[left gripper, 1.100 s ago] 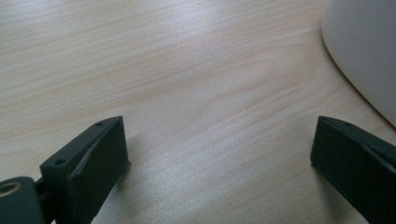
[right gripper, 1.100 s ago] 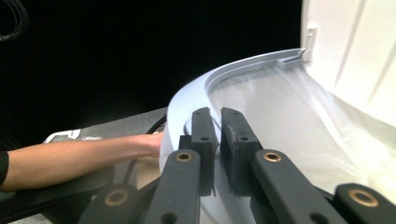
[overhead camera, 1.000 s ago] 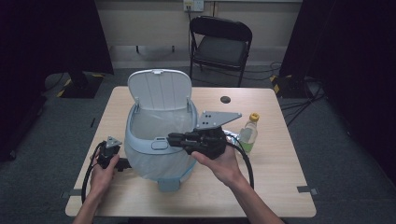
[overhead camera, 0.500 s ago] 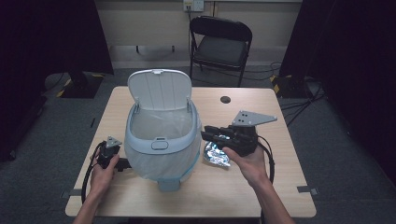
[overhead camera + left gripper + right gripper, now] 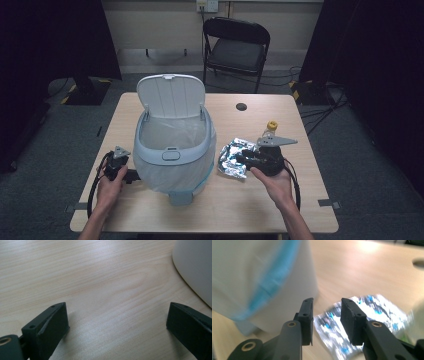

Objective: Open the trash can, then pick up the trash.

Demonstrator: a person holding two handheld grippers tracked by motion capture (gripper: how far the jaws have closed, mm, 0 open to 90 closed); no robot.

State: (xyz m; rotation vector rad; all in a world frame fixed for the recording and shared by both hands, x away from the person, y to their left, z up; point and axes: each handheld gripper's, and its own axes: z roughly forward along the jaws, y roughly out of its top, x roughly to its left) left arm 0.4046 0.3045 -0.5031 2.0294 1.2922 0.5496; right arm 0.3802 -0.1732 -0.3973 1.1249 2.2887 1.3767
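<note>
A white bin point(image 5: 172, 145) with its lid point(image 5: 170, 97) raised and a white liner inside stands on the wooden table point(image 5: 300, 200). Right of it lies a crumpled silver foil wrapper point(image 5: 232, 160), blurred in the right gripper view point(image 5: 372, 315). My right gripper point(image 5: 239, 159) is low at the wrapper's right side. Its jaws have just been opening and stand apart point(image 5: 327, 303), with the foil behind the gap and not pressed. My left gripper point(image 5: 131, 176) rests on the table left of the bin point(image 5: 195, 265), jaws wide open point(image 5: 117, 315) over bare wood.
A bottle with a yellow cap point(image 5: 271, 127) stands just behind the right gripper. A small black round spot point(image 5: 242, 106) sits near the table's far edge. A black folding chair point(image 5: 235, 45) stands beyond the table.
My right gripper has left the bin's rim, swung right and come down to the foil wrapper. The left gripper has kept still.
</note>
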